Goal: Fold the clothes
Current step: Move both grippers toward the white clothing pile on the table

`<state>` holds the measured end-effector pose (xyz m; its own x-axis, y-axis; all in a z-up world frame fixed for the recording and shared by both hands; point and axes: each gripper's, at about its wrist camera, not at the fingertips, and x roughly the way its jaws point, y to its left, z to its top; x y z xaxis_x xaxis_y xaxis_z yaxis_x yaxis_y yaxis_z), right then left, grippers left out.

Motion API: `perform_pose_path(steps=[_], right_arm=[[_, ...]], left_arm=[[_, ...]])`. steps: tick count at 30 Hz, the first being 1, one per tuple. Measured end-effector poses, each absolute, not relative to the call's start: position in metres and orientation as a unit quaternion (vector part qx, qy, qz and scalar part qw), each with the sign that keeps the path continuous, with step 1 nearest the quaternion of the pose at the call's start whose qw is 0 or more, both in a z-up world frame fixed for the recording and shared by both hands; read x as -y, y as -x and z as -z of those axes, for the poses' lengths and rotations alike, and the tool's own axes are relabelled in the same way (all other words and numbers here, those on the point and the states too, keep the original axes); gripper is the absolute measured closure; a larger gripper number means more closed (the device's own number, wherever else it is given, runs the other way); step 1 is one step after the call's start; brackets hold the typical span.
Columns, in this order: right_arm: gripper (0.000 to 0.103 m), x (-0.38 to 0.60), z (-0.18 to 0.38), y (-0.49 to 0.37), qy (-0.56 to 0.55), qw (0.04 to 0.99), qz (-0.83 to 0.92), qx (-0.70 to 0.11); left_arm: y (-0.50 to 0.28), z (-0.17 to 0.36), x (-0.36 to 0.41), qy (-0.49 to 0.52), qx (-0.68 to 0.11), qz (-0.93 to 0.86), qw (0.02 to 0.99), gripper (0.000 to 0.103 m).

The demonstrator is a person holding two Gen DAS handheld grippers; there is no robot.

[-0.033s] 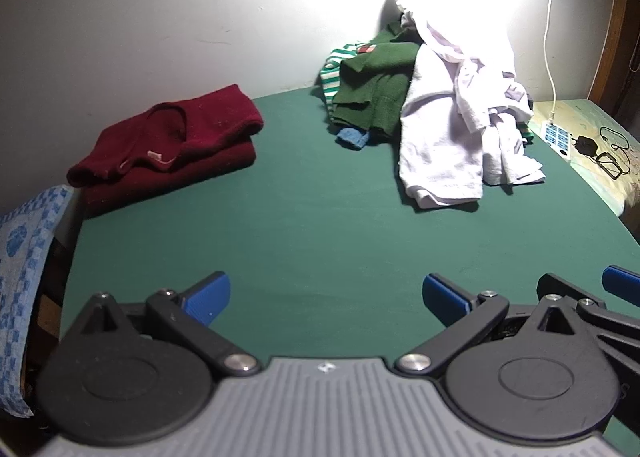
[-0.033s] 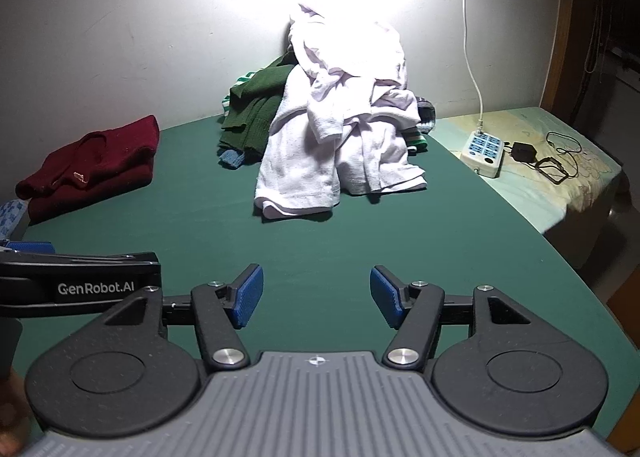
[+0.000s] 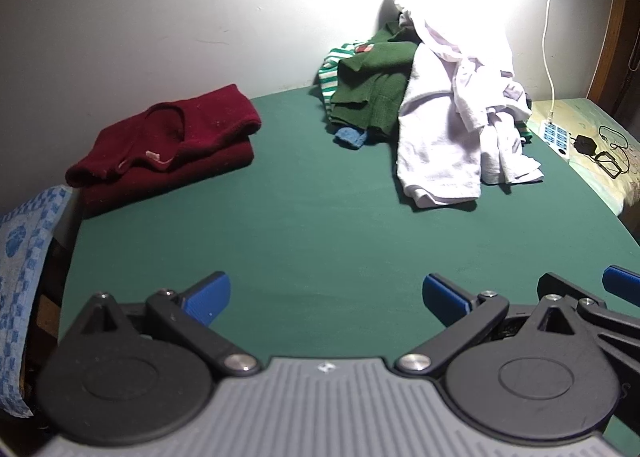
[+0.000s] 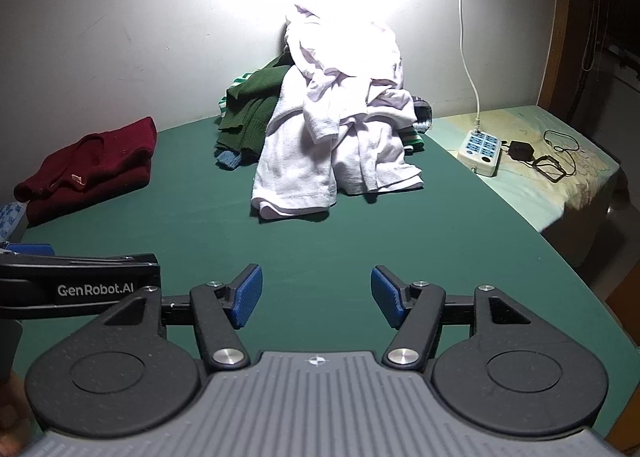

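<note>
A folded dark red sweater lies at the far left of the green table. Against the wall sits a loose pile: white garments draped over a dark green sweater, a green-and-white striped piece and a blue item. My left gripper hovers open over the table's near edge, holding nothing. My right gripper stands open beside it, also holding nothing, well short of the pile.
A white power strip with a black charger and cables lies on a pale surface to the right. A white cord runs up the wall. A blue checked cloth hangs off the left edge.
</note>
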<state>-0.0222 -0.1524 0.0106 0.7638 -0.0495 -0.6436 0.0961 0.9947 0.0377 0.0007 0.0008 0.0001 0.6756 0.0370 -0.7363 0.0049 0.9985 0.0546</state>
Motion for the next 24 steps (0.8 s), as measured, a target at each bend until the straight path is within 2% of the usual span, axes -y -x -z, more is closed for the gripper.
perform_pose_path(steps=[5, 13, 24], right_arm=[[0.037, 0.170, -0.013, 0.019, -0.046, 0.937, 0.031, -0.344], [0.032, 0.187, -0.015, 0.006, -0.049, 0.935, 0.023, -0.350], [0.031, 0.230, -0.016, -0.022, -0.043, 0.935, -0.016, -0.351]], left_arm=[[-0.007, 0.000, 0.020, -0.061, -0.407, -0.030, 0.911, 0.000], [-0.018, 0.001, 0.030, -0.037, -0.410, -0.032, 0.911, 0.000], [-0.042, -0.004, 0.072, -0.047, -0.409, -0.050, 0.910, 0.000]])
